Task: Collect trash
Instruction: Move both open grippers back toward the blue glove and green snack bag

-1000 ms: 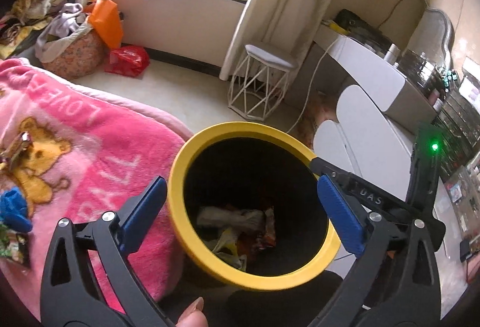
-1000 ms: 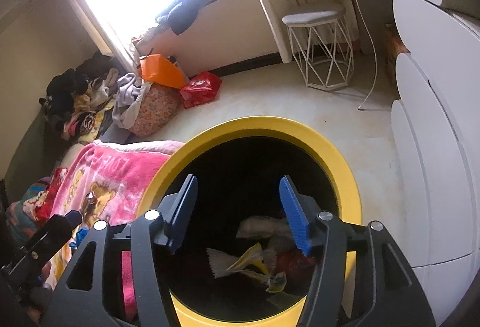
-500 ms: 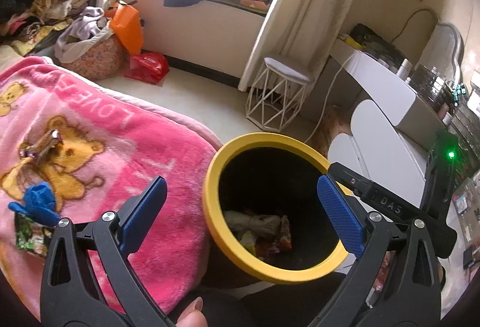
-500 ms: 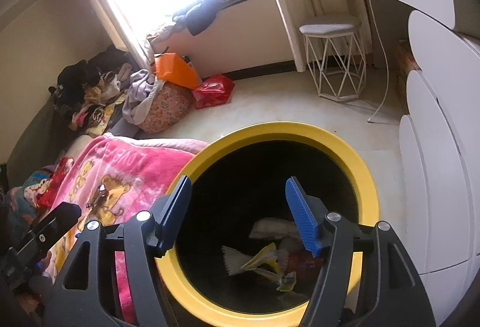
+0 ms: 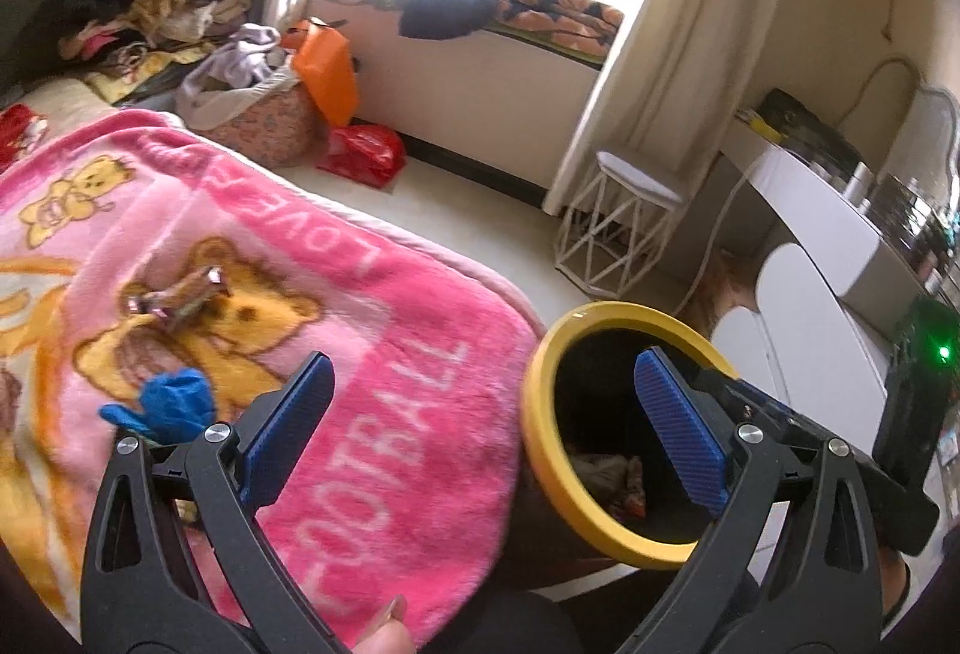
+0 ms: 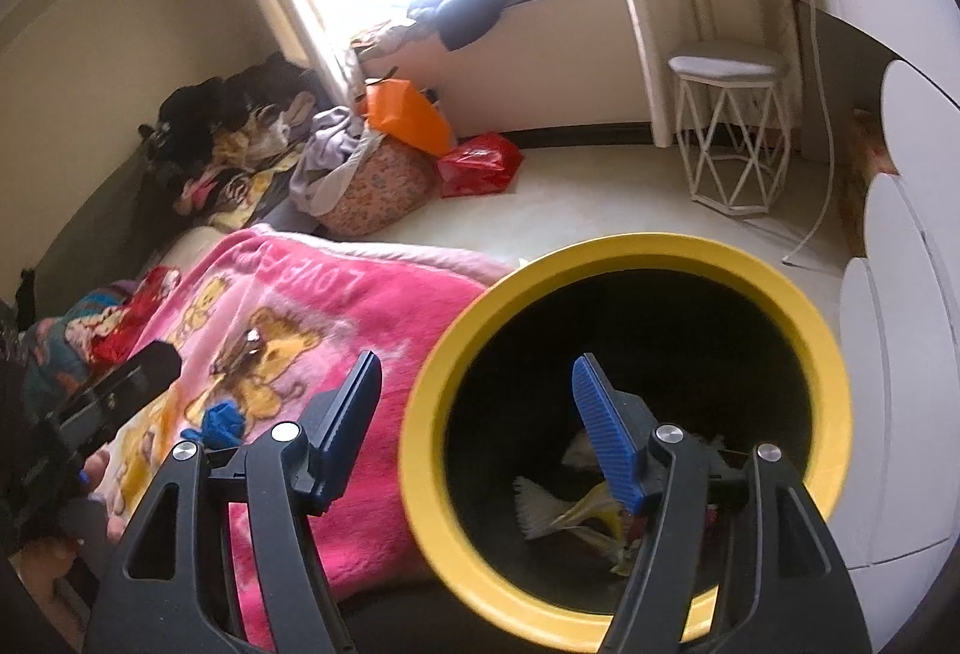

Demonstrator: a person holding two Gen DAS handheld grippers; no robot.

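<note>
A black bin with a yellow rim point(image 5: 543, 444) point(image 6: 420, 450) stands beside the bed, with crumpled wrappers point(image 6: 558, 510) inside. On the pink bear blanket point(image 5: 372, 354) point(image 6: 384, 318) lie a crumpled blue scrap point(image 5: 171, 405) point(image 6: 219, 423) and a shiny brown wrapper point(image 5: 180, 294) point(image 6: 243, 348). My left gripper point(image 5: 483, 420) is open and empty, spanning the blanket's edge and the bin. My right gripper point(image 6: 477, 414) is open and empty, above the bin's left rim.
A white wire stool point(image 5: 624, 228) point(image 6: 729, 138) stands by the curtain. A red bag point(image 5: 360, 153), an orange bag point(image 5: 327, 66) and a clothes basket point(image 5: 264, 126) sit on the floor. White furniture point(image 6: 900, 342) is to the right.
Both grippers have swung left from over the bin toward the blanket. The bin has shifted right in both views and more blanket with the blue scrap shows. Both stay open.
</note>
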